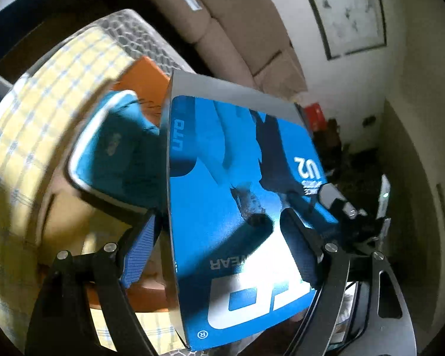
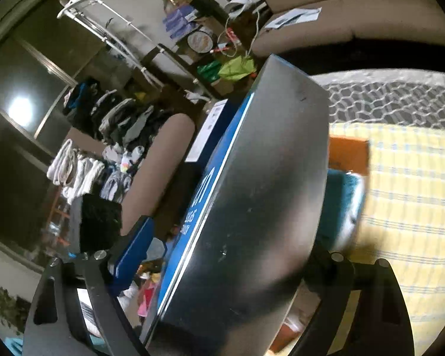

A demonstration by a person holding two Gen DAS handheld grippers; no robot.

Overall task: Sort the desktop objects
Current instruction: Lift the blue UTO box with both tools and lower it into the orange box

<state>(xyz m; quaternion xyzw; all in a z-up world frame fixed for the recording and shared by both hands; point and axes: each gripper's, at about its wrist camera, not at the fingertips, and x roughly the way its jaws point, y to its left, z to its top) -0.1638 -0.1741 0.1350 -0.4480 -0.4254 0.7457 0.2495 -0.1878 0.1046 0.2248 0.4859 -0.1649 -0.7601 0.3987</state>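
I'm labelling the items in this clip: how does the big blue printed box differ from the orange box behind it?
The blue box is glossy, printed with white lettering and grey-sided; the orange box is plain and matte. The blue box is lifted and tilted, with the left gripper and right gripper astride it; the orange box lies flat on the yellow checked cloth. Both are rectangular.

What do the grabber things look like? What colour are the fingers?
Both look alike. The left gripper has black metal arms with silver round bolts, and blue ridged pads on its fingers. The right gripper has the same black arms, silver bolts and a blue pad.
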